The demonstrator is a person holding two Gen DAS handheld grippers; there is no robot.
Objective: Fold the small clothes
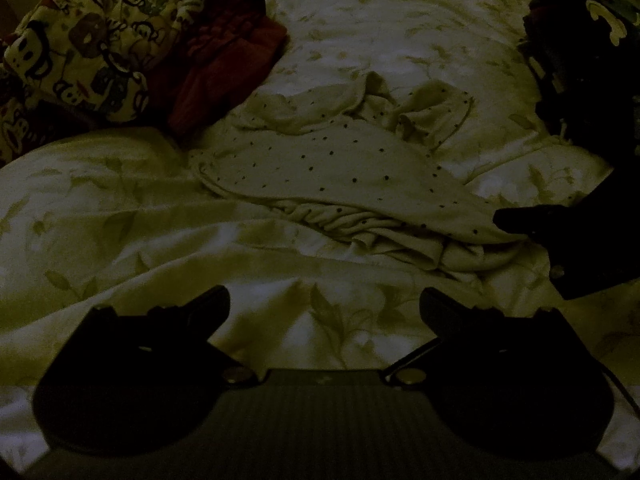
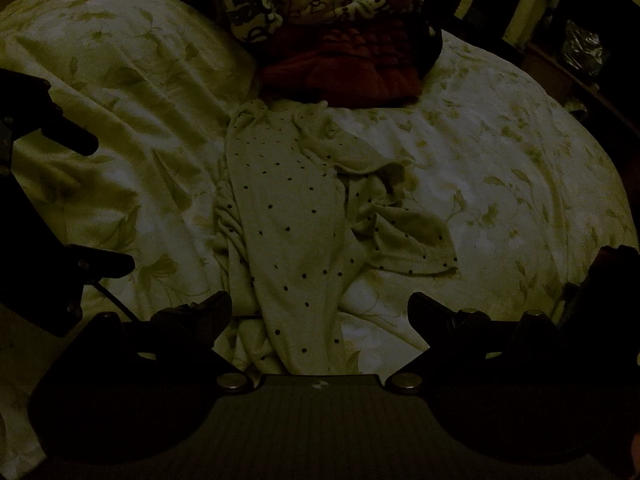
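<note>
Dim room, bed [image 1: 360,20] covered with a leaf-print sheet, creased. Dotted garment [image 1: 320,168] lies rumpled mid-bed, long body flat, one part bunched and twisted to the side (looks like a sleeve or leg, can't tell which). Behind it, a dark red cloth [image 1: 228,68] touching a monkey-print fabric [image 1: 100,44] heap at the far edge.

Left hand-held gripper [image 1: 324,304]: jaws spread wide, over bare sheet, just short of the garment, nothing between them.

Right hand-held gripper [image 2: 320,312]: jaws spread, the garment's near end lying between the fingers and running under the body; not pinched. In the left view its finger [image 1: 520,220] sits at the garment's edge; contact unclear in this light.
</note>
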